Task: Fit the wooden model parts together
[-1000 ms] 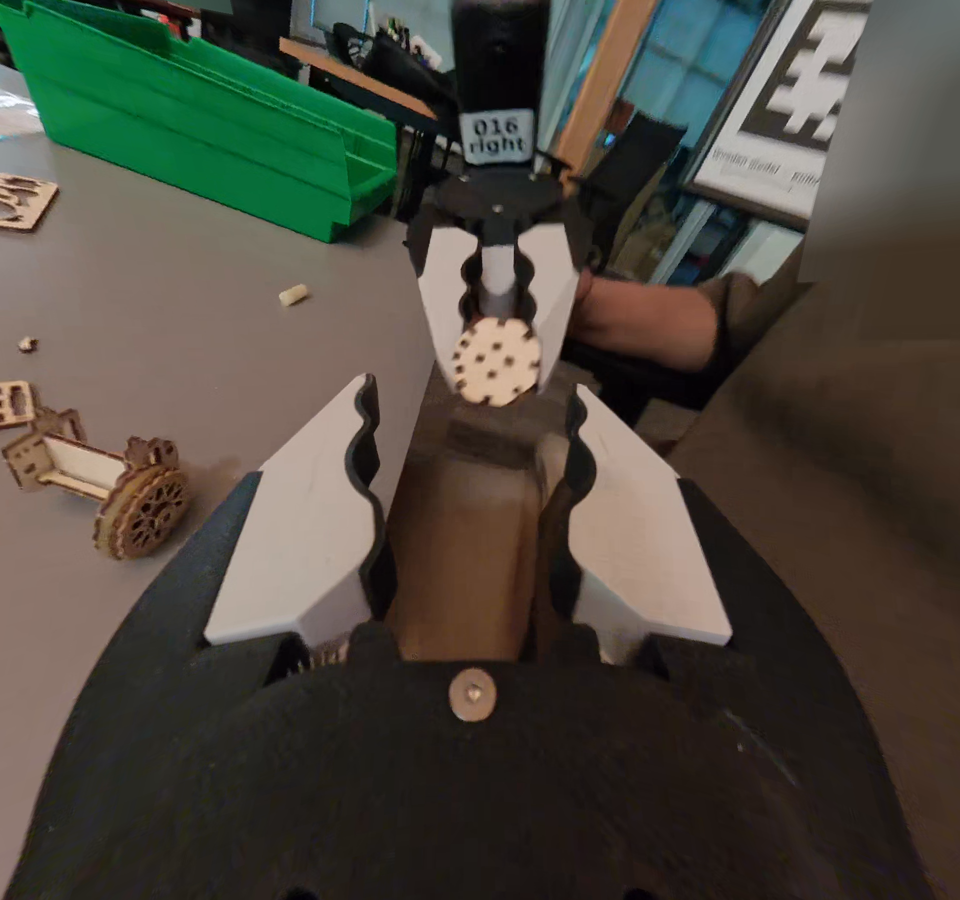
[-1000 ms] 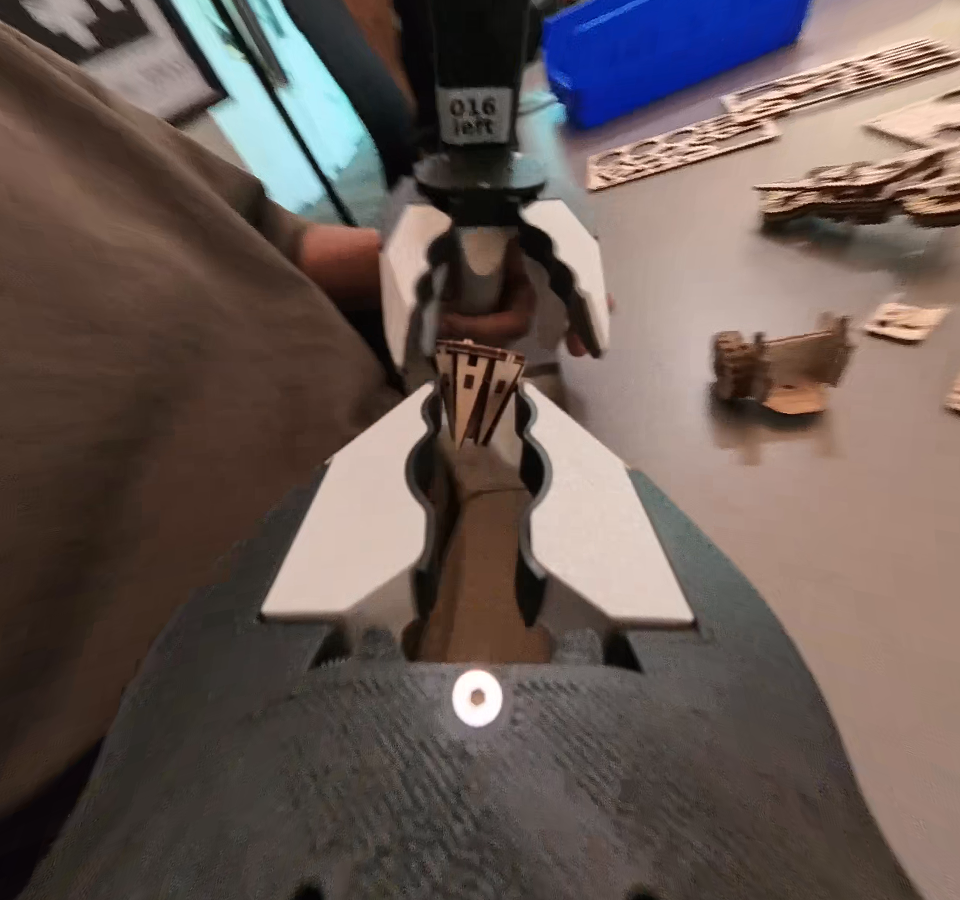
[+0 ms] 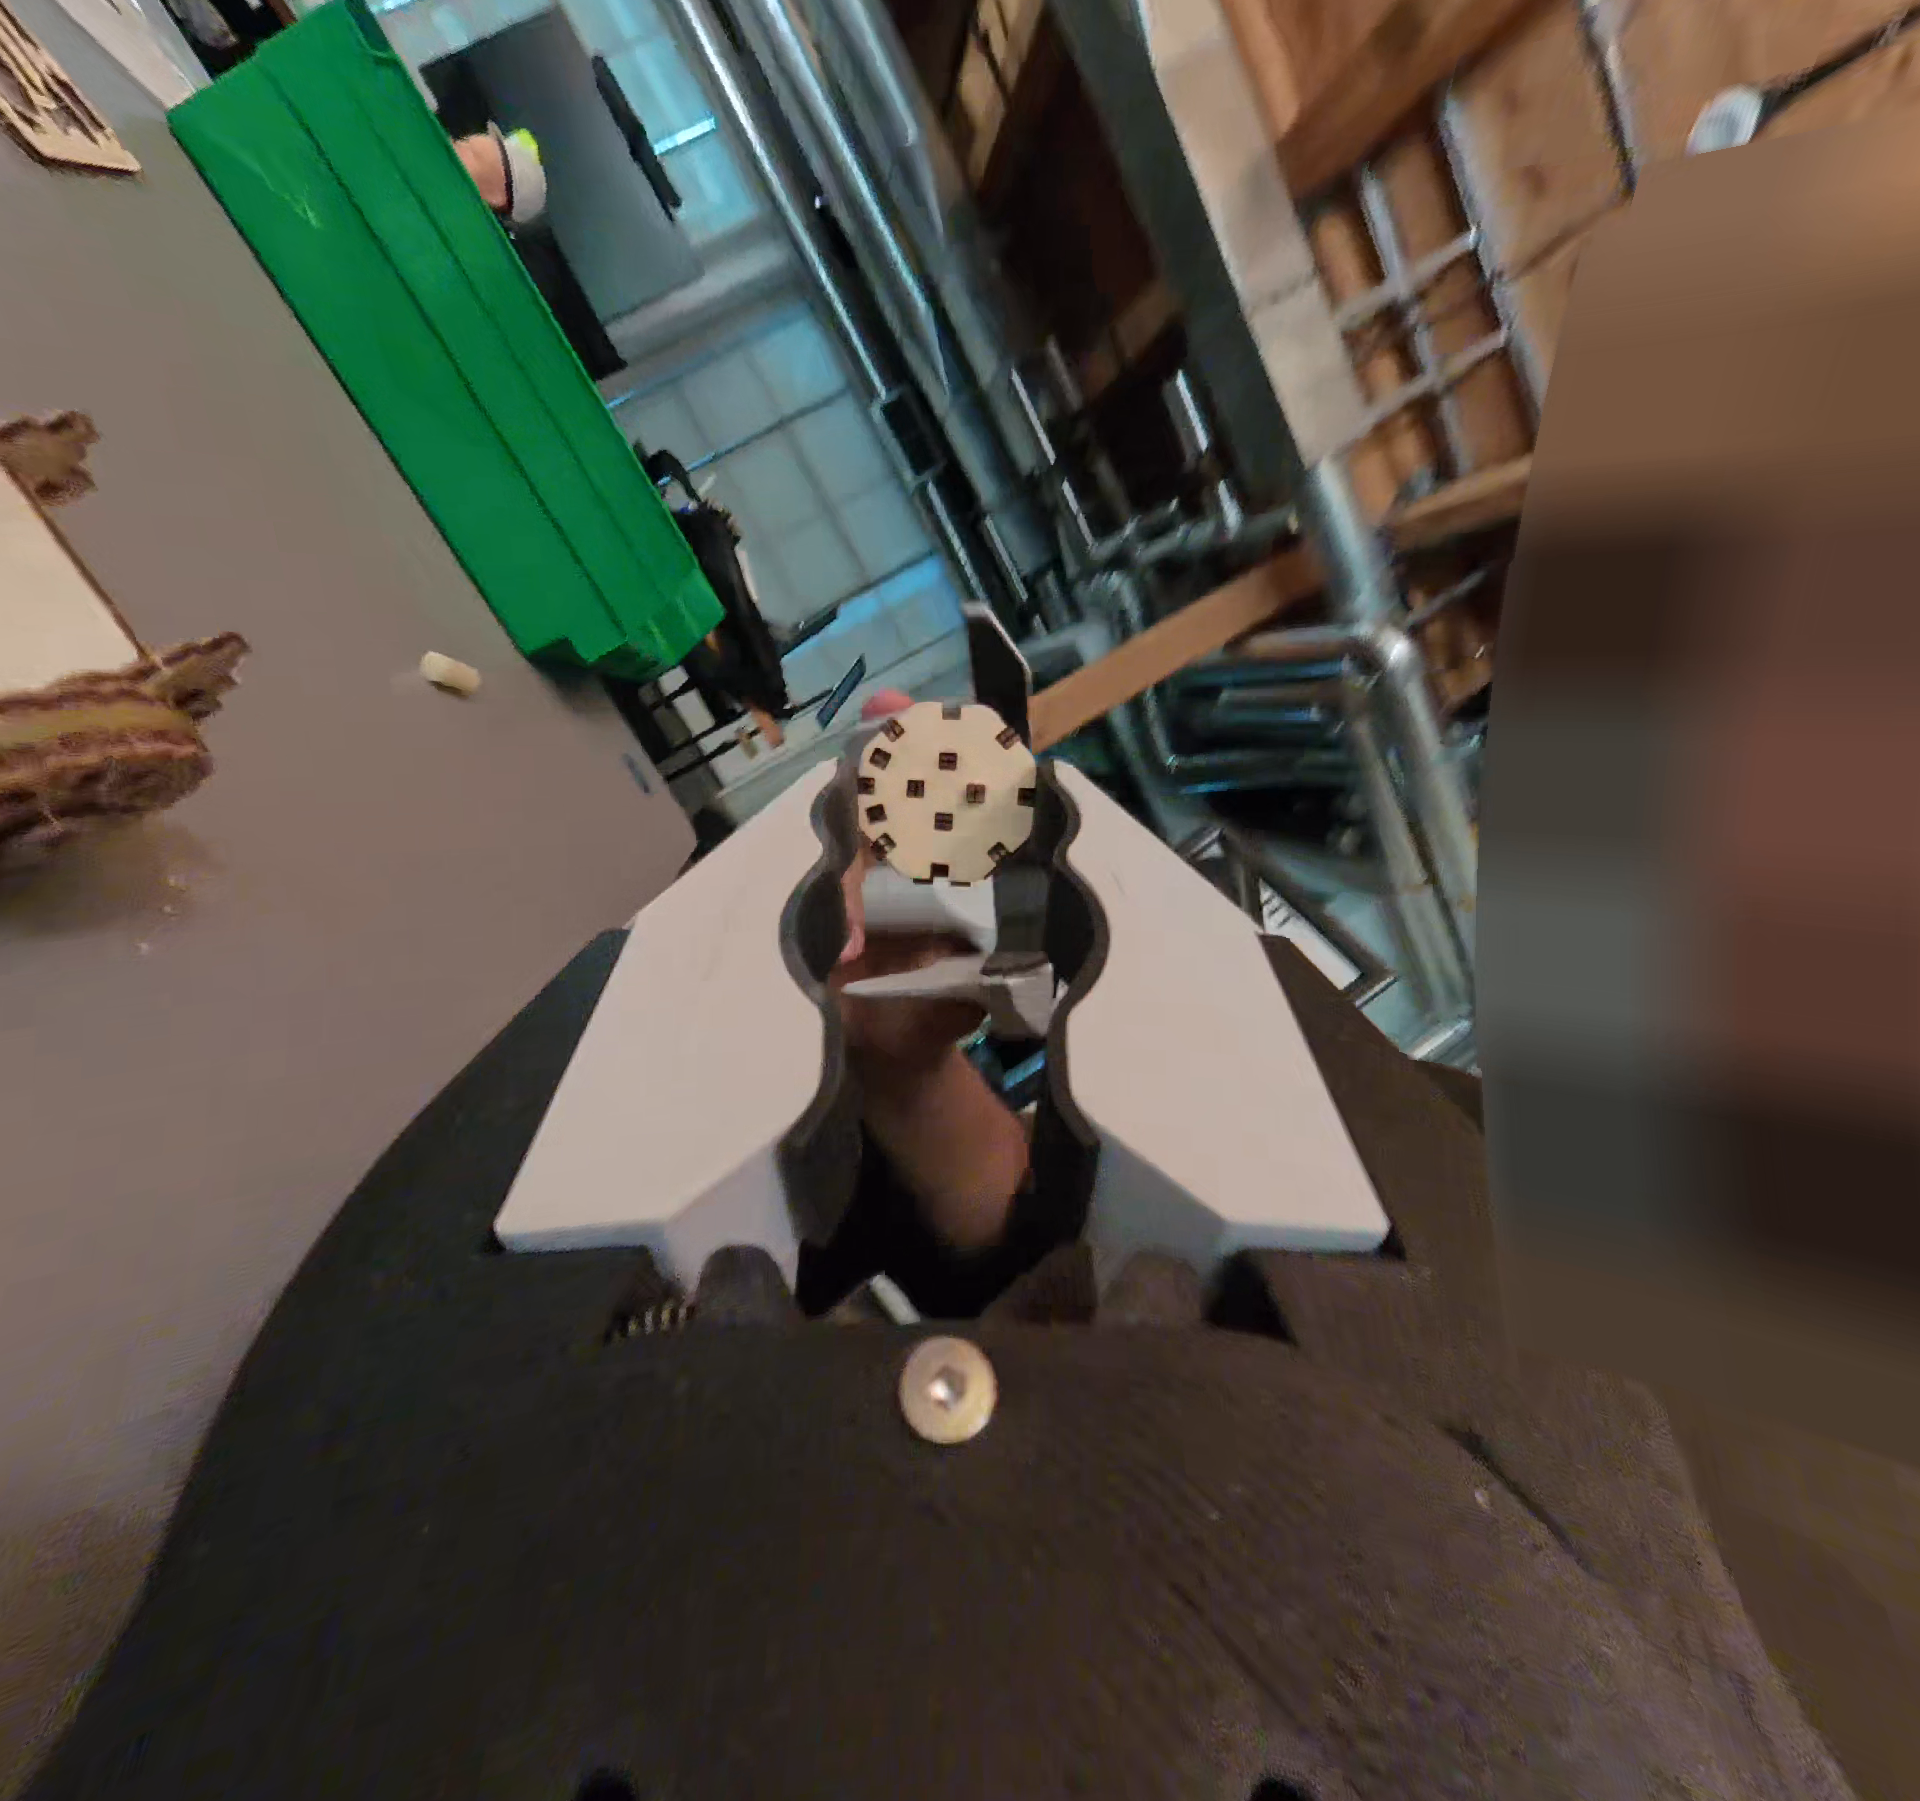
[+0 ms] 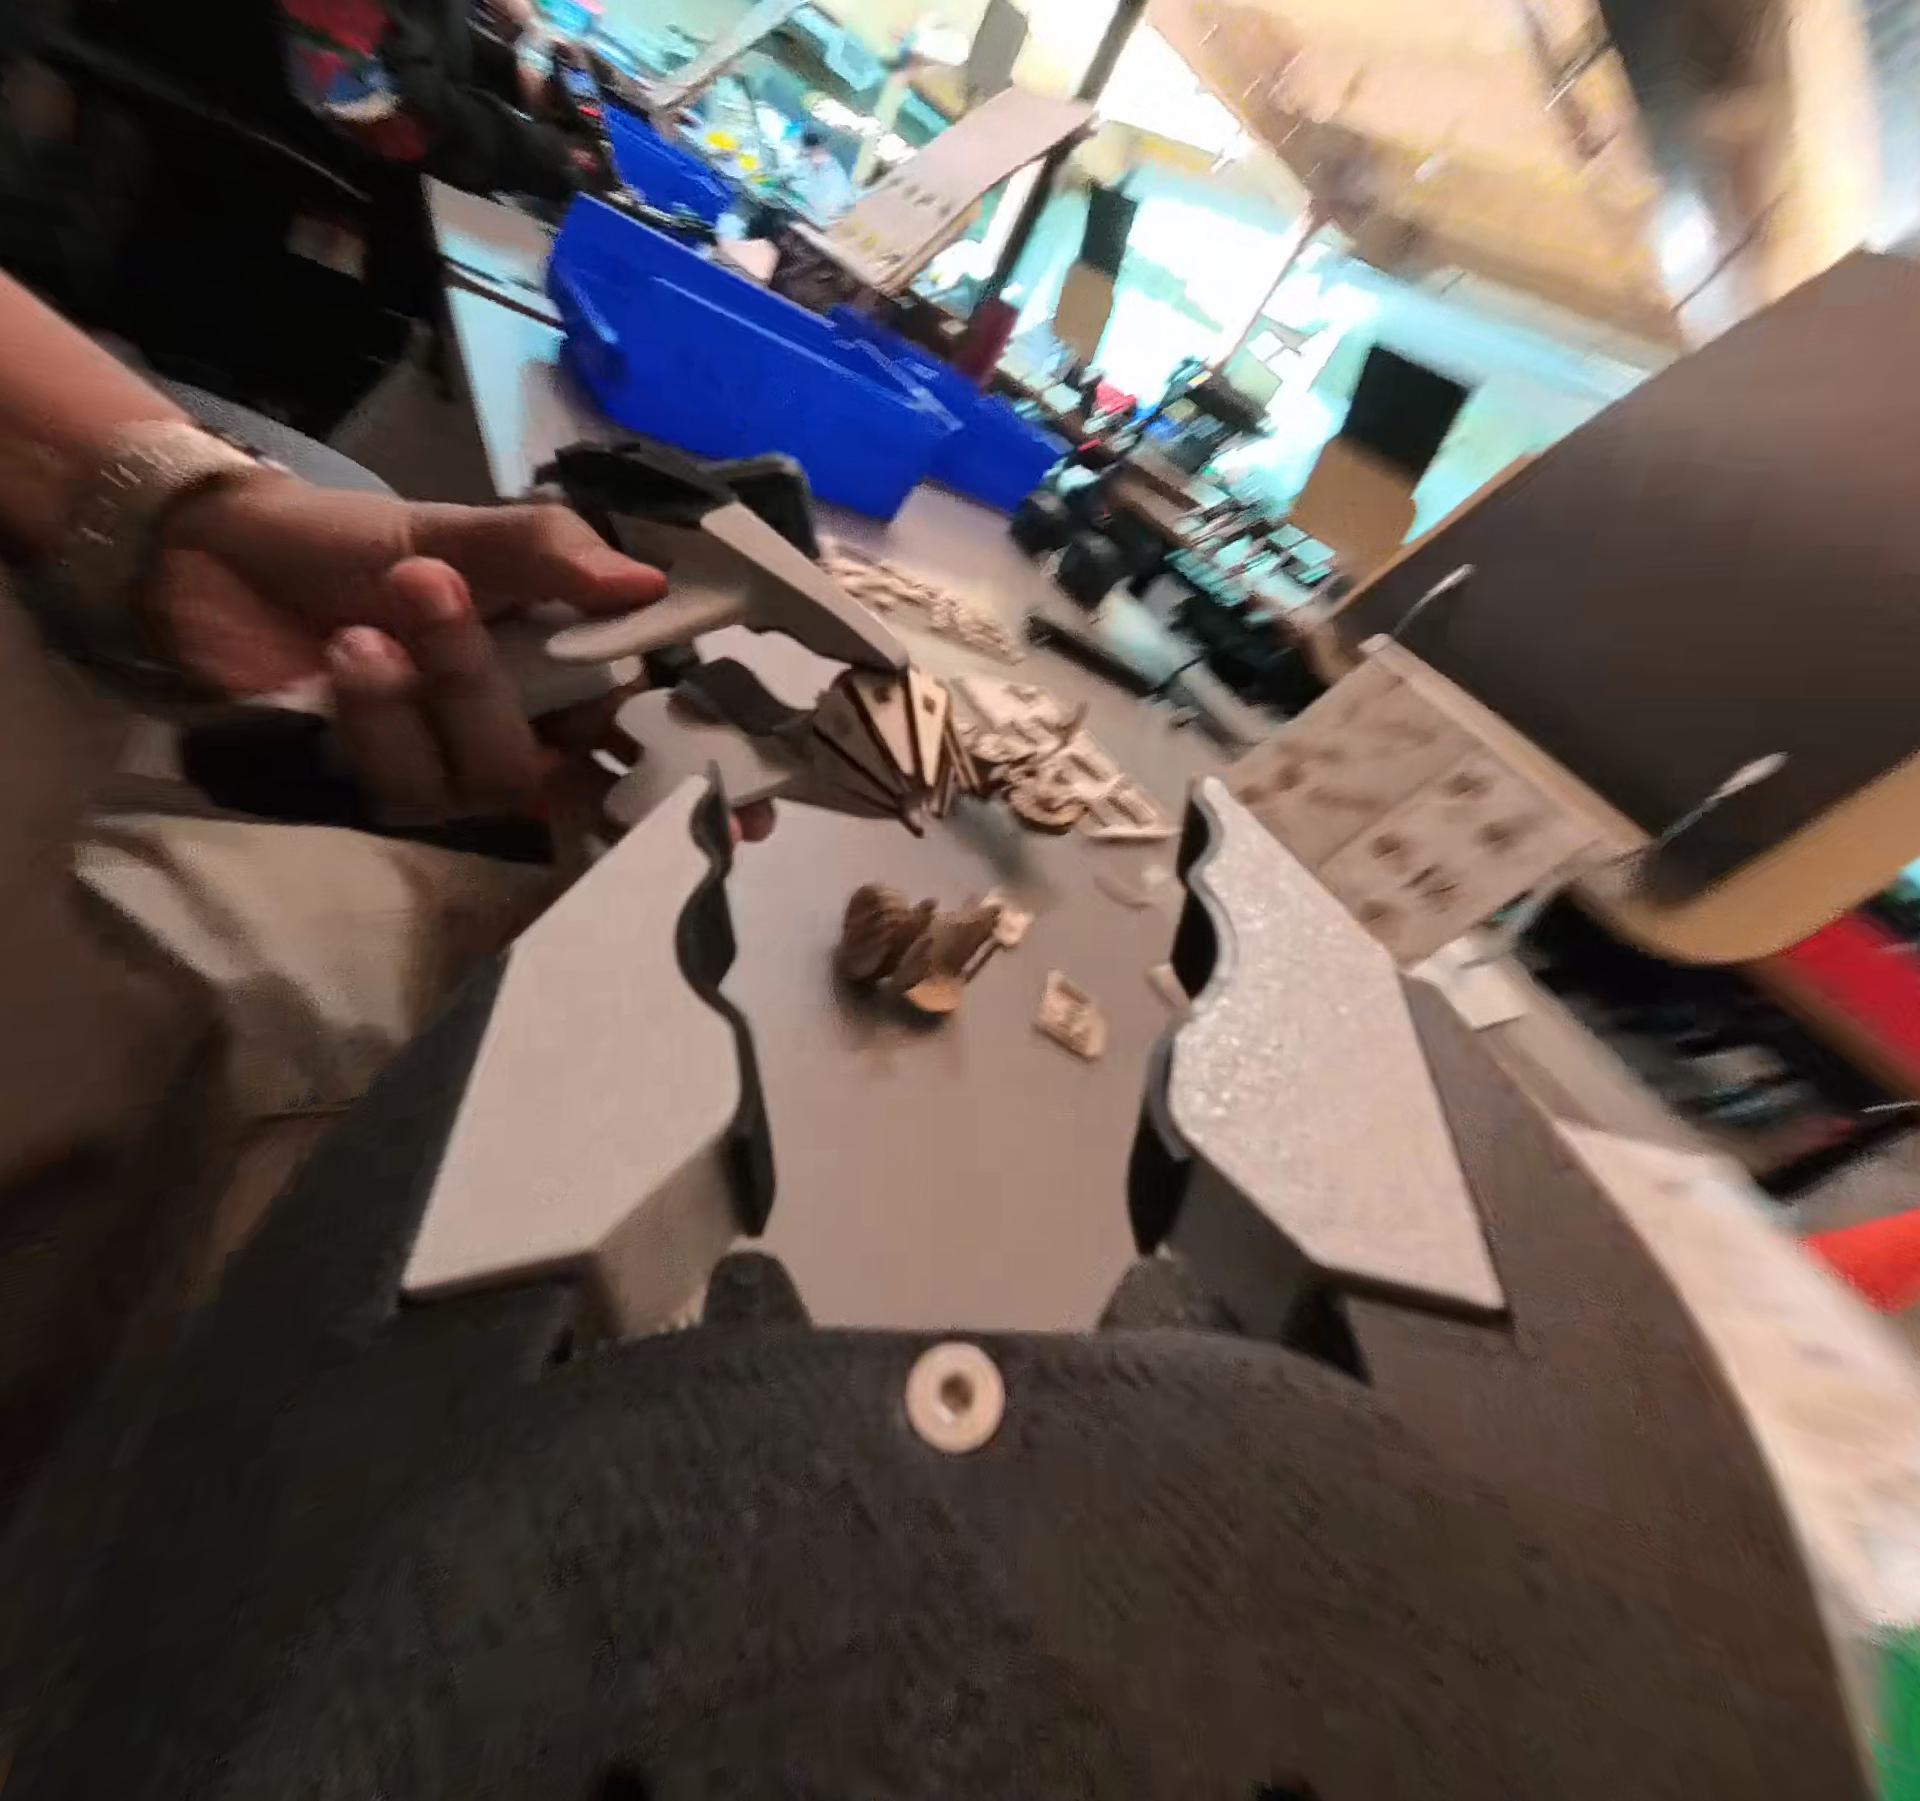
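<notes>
My left gripper (image 3: 943,787) is shut on a round pale wooden disc with small square holes (image 3: 940,821), held up in the air off the grey table (image 3: 312,920). In the right wrist view the same part (image 4: 899,733) shows from the side as a fan-shaped wooden piece in the left gripper (image 4: 847,723), which a hand (image 4: 416,629) holds. My right gripper (image 4: 951,806) is open and empty, just in front of and below that piece. One of its dark fingers (image 3: 1000,681) shows behind the disc.
A wheeled wooden sub-assembly (image 4: 914,941) and a small flat piece (image 4: 1070,1013) lie on the table under the right gripper. A heap of wooden parts (image 4: 1039,764) lies beyond. A blue bin (image 4: 748,369) and a green bin (image 3: 447,349) stand at the table's edges.
The wooden part passed from the right gripper to the left: the left has shut on it, the right has opened and drawn back. Both views have tilted.
</notes>
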{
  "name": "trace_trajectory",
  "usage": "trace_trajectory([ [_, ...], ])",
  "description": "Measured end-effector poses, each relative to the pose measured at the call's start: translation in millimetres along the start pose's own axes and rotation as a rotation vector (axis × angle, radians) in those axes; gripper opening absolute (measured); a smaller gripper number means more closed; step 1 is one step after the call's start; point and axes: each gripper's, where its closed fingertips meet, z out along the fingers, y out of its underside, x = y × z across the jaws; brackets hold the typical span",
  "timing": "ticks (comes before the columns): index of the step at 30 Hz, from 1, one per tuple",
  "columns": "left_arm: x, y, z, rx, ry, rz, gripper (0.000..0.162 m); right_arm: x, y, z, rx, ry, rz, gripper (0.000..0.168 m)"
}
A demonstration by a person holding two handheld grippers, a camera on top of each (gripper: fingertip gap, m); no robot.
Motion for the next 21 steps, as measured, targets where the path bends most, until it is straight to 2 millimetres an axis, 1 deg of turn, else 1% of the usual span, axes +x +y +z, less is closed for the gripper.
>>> trace_trajectory([
  [2, 2.2, 2.9, 1.3, 0.011, 0.016, -0.041, 0.031, -5.9, -8.0, -0.1, 0.025, 0.095, -0.197, 0.063],
  [3, 3.4, 6.3, 2.0, 0.000, 0.021, -0.046, 0.031, -11.9, -9.9, 0.8, 0.036, 0.104, -0.262, 0.055],
  [4, 6.2, 9.0, 2.6, -0.008, 0.035, -0.049, 0.031, -18.6, -6.8, 3.4, 0.016, 0.082, -0.280, 0.054],
  [6, 11.4, 12.6, 3.5, -0.024, 0.062, -0.059, 0.032, -22.3, 4.3, 8.5, -0.061, 0.040, -0.209, 0.056],
  [7, 11.6, 13.6, 3.4, -0.028, 0.061, -0.055, 0.032, -20.8, 5.7, 9.2, -0.075, 0.031, -0.166, 0.058],
  [8, 11.3, 14.8, 3.4, -0.033, 0.059, -0.051, 0.032, -20.4, 5.5, 9.1, -0.075, 0.013, -0.132, 0.056],
  [11, 10.1, 14.6, 3.2, -0.031, 0.059, -0.056, 0.031, -22.7, 3.6, 6.8, -0.061, -0.031, -0.079, 0.035],
  [12, 9.2, 15.1, 3.1, -0.036, 0.058, -0.060, 0.031, -22.2, 4.2, 6.2, -0.060, -0.032, -0.072, 0.031],
  [16, 5.0, 13.6, 3.3, -0.031, 0.046, -0.062, 0.032, -17.6, 5.8, 6.1, -0.066, -0.010, -0.071, 0.030],
  [21, 0.5, 12.0, 2.9, -0.024, 0.038, -0.076, 0.032, -18.4, 9.3, 7.2, -0.081, 0.001, -0.114, 0.027],
])
